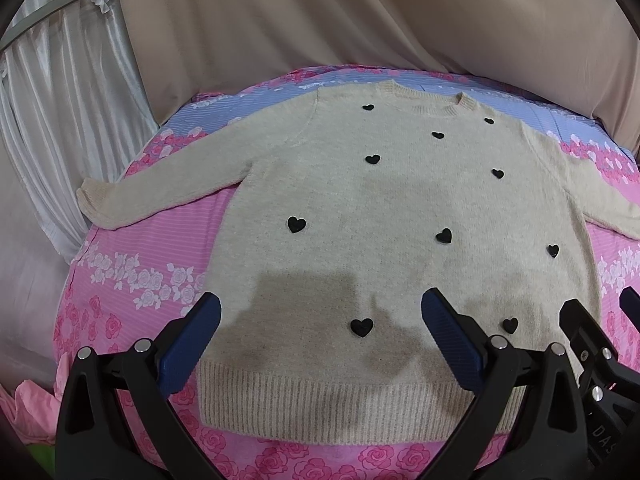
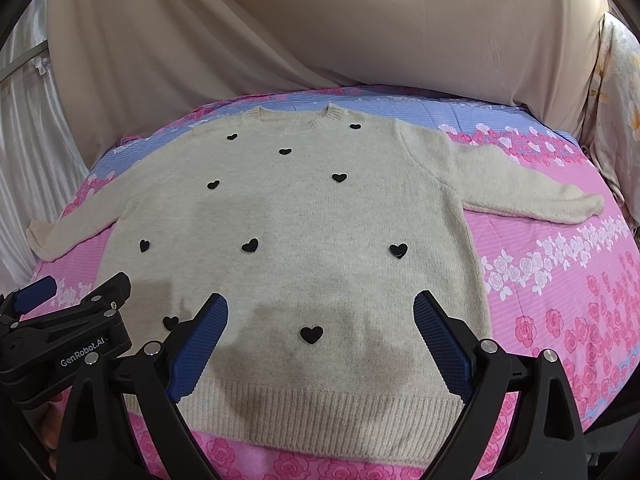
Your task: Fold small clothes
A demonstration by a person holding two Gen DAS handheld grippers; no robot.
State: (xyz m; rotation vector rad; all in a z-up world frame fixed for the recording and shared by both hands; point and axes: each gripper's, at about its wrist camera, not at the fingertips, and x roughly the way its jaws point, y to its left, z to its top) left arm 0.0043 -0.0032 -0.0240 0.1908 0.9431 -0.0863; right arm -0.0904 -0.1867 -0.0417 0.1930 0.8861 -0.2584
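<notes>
Jaws of both grippers spread wide, nothing held; left gripper [image 1: 320, 336] and right gripper [image 2: 320, 336] side by side, hovering over ribbed hem [image 2: 320, 412]
Sweater [image 1: 380, 208] flat, face up, on pink rose bedsheet [image 2: 560, 300]; lower body between blue pads [image 1: 192, 344]
Folding not yet begun, by the look
Next, likely: reach outward for left sleeve [image 1: 160, 196] or right sleeve [image 2: 520, 188], both splayed well apart, far side
Neckline [image 2: 296, 116] farthest

Pink rose-print bedsheet [image 1: 132, 248] w/ blue band, beige drape [image 1: 360, 12] behind, white curtain [image 1: 68, 92] left
</notes>
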